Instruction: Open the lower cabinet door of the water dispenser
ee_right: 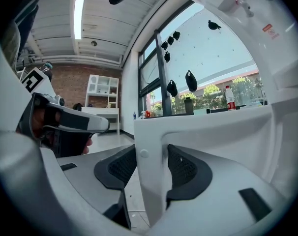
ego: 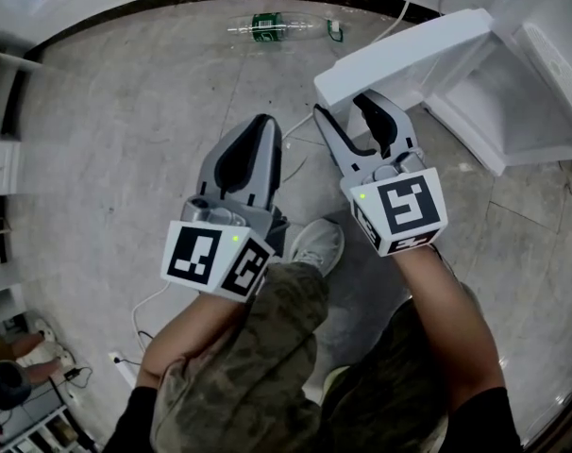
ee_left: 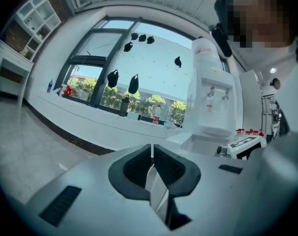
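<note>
White door (ee_right: 213, 129) edge between released jaws of our right gripper (ee_right: 151, 163); our left gripper (ee_left: 152, 154), jaws clenched together.

Daylight pours in through the big window (ee_left: 114, 68), and a ceiling lamp (ee_right: 80, 11) adds a little. The floor (ego: 126, 140) is evenly lit, with soft, faint shadows. The white door (ego: 409, 55) looks nearly washed out. All views bow hard at the edges into dark corners, and close parts are slightly soft.
</note>
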A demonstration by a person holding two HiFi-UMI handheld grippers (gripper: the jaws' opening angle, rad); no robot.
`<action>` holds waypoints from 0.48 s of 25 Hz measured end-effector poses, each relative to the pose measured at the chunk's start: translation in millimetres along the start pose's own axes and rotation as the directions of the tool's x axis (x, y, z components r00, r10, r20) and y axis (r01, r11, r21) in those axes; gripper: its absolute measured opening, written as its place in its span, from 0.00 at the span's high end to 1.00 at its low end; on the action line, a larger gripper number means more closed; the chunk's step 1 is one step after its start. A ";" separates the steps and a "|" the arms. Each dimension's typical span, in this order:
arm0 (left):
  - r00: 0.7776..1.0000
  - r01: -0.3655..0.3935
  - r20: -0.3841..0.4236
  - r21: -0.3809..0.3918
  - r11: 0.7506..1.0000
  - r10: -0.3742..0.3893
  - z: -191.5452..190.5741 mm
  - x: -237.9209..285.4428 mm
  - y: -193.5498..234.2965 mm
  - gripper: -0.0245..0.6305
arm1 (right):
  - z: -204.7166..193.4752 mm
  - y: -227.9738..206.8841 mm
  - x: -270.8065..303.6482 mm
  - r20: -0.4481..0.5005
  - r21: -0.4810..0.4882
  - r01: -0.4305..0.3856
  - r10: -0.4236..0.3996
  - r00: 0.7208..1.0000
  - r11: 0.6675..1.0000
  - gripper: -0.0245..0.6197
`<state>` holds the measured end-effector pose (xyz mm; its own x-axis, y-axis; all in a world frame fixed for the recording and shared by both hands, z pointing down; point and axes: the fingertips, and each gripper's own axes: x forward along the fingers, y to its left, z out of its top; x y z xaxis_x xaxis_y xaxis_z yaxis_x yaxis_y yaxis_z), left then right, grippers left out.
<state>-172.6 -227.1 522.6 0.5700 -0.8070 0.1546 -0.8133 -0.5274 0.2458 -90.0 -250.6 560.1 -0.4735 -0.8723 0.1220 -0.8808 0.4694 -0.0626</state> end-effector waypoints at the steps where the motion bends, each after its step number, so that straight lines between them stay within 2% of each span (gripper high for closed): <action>1: 1.000 -0.015 0.005 -0.004 1.000 0.015 2.0 -0.9 4.8 0.94 | 0.6 -0.6 2.3 0.003 0.001 0.006 -0.006 1.000 1.000 0.68; 8: 0.998 -0.065 0.009 -0.023 0.998 0.066 1.5 -3.3 22.9 0.94 | 2.1 -4.6 17.2 0.021 0.008 0.035 -0.035 0.999 0.999 0.67; 12: 0.998 -0.068 0.006 -0.021 0.997 0.068 0.5 -0.4 26.5 0.94 | 3.1 -7.6 24.9 0.023 0.009 0.043 -0.043 0.999 0.999 0.67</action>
<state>-194.4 -240.9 528.5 0.5123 -0.8427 0.1657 -0.8477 -0.4654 0.2545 -95.2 -276.3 560.5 -0.4348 -0.8948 0.1017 -0.9004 0.4301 -0.0658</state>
